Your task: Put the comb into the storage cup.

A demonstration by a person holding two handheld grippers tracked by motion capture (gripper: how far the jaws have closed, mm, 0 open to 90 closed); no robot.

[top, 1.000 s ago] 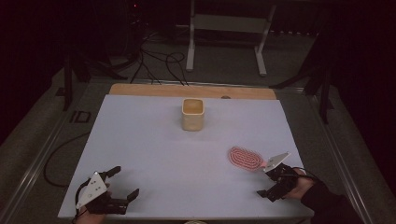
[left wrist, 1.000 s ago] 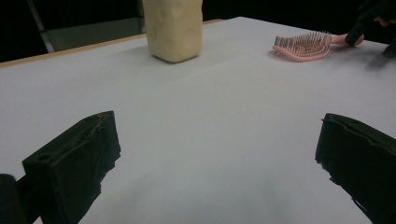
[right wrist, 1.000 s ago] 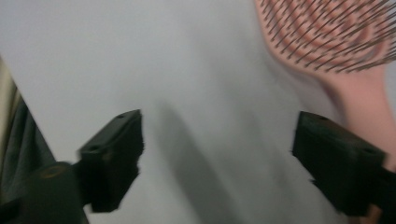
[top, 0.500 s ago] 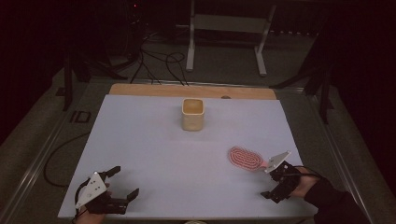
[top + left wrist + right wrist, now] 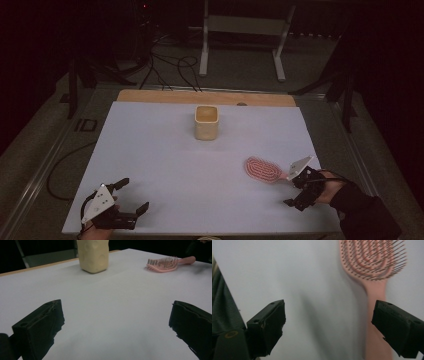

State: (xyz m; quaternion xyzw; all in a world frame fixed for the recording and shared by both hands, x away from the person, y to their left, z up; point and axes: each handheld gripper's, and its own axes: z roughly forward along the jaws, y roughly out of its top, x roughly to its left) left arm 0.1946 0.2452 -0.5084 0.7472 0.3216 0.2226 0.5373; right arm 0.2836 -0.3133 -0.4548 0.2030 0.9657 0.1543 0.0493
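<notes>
1. The pink hairbrush (image 5: 263, 169) lay bristles-up on the white bench (image 5: 165, 165) near its right edge, head pointing toward 10 o'clock and handle toward 4 o'clock in the high view
2. The right gripper (image 5: 299, 191) sat just beside the handle end, at about 4 o'clock from the brush head; in the right gripper view the brush (image 5: 374, 277) ran up the right side of the frame, its handle passing close by the right-hand jaw and partly hidden behind it
3. The right gripper (image 5: 327, 327) was spread wide and had hold of nothing; bare bench showed between the jaws
4. The right hand (image 5: 332, 187) came in from the bench's 5 o'clock corner in a dark sleeve (image 5: 365, 215), the gripper's grey plate tilted toward the brush
5. The left gripper (image 5: 134, 196) rested at the 7 o'clock corner of the bench, well apart from the brush, its jaws wide apart and empty, pointed roughly toward 2 o'clock
6. In the left gripper view (image 5: 116, 320) the brush (image 5: 166, 263) lay far off at upper right
7. A cream cup (image 5: 206, 122) stood upright toward 12 o'clock on the bench, well apart from both grippers; nothing lay between the right gripper and the brush handle
</notes>
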